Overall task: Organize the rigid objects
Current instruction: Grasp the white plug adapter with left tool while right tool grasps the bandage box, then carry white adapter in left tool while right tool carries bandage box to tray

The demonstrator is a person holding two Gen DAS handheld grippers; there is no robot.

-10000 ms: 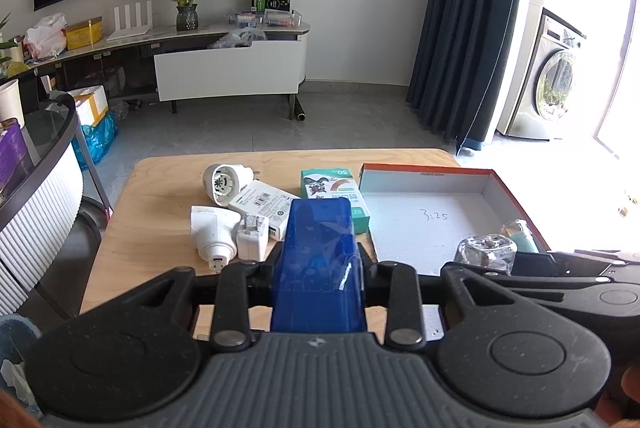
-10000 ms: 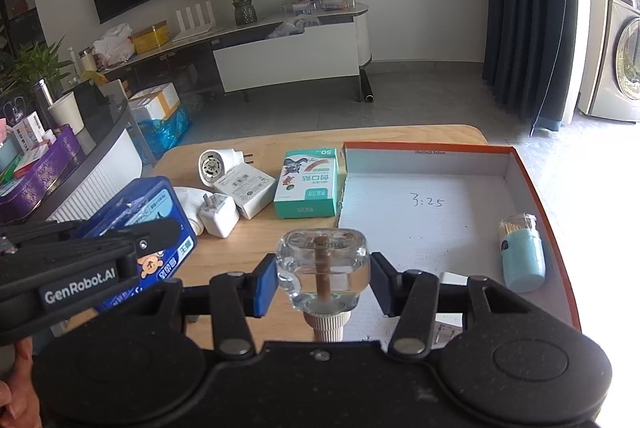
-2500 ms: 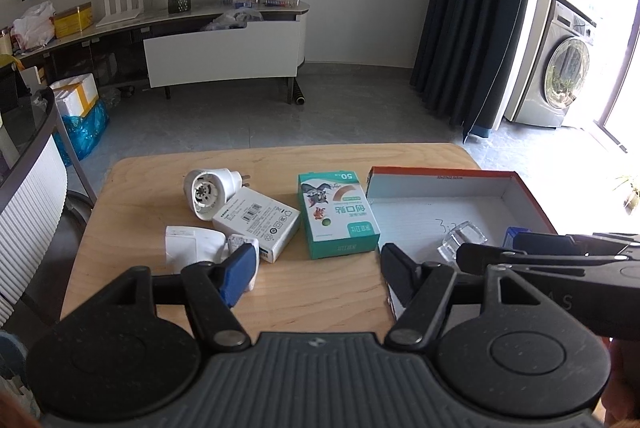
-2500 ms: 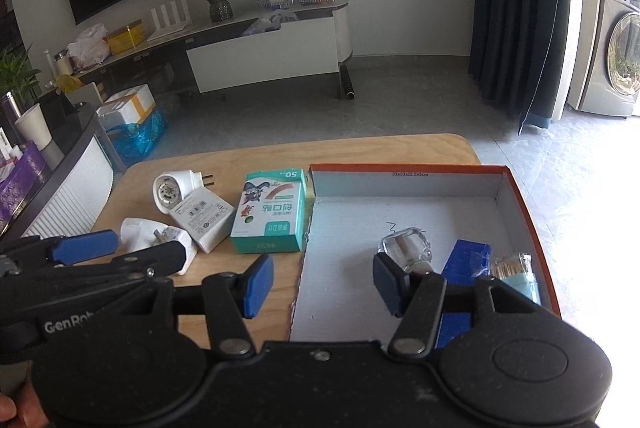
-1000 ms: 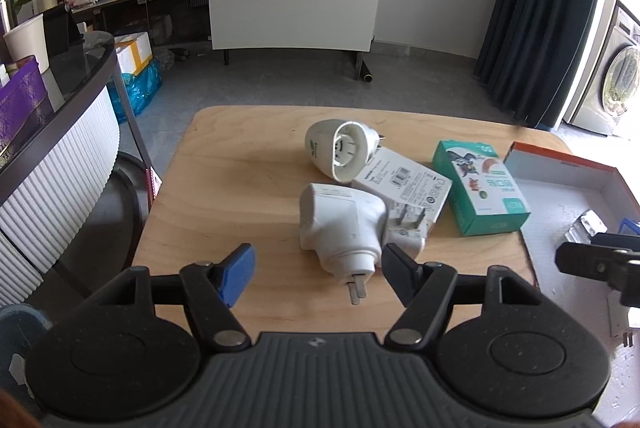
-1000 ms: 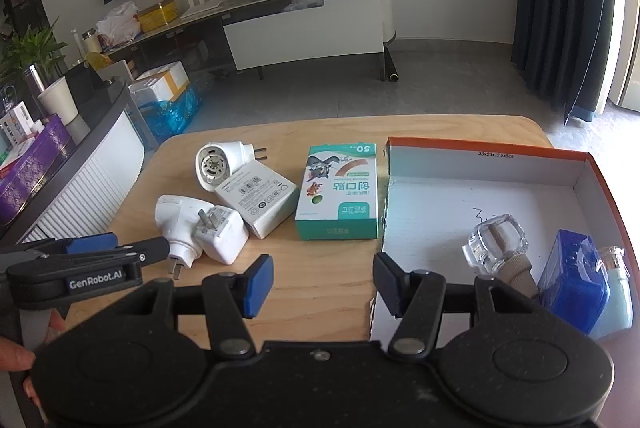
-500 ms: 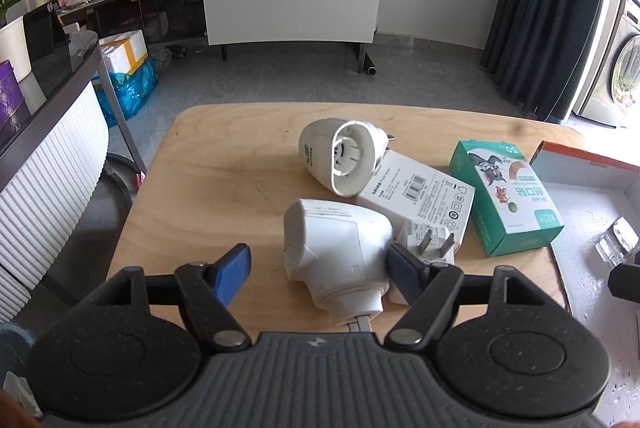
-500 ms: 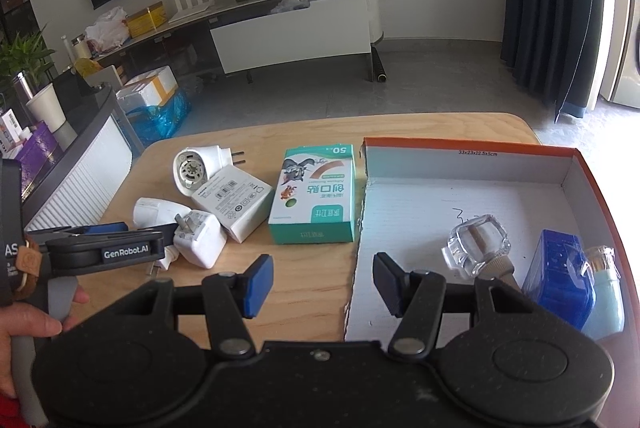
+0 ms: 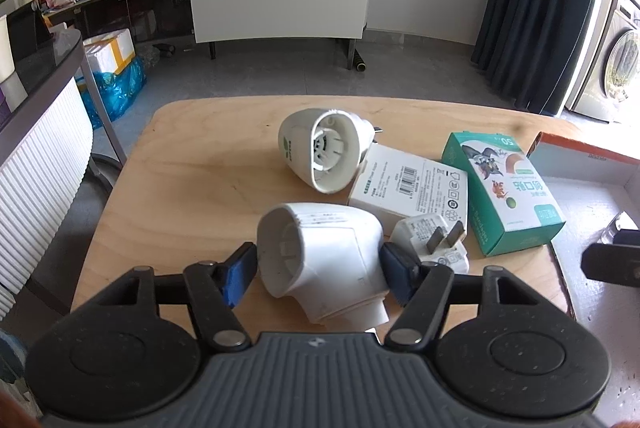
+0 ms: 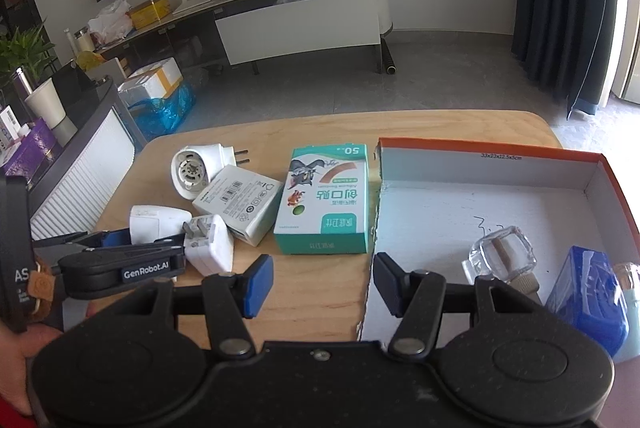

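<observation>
Left wrist view had the left gripper (image 9: 318, 270) straddling the near white plug (image 9: 320, 260), blue pads (image 9: 239, 273) flanking its body, spread and not yet clamped, seemingly lined up across the wide part for a firm squeeze. Beside it sat a charger (image 9: 434, 242), a white box (image 9: 408, 188), another plug (image 9: 320, 156) and a green box (image 9: 504, 192), all waiting on the table (image 9: 192, 164). Right gripper (image 10: 322, 286) hovered released at the tray (image 10: 480, 164) edge, where a glass piece (image 10: 502, 256) and blue case (image 10: 588, 300) lay sorted.

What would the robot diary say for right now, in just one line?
left hand-held gripper: open around white elbow-shaped plug adapter | right hand-held gripper: open, empty | orange-rimmed cardboard box: three items inside
</observation>
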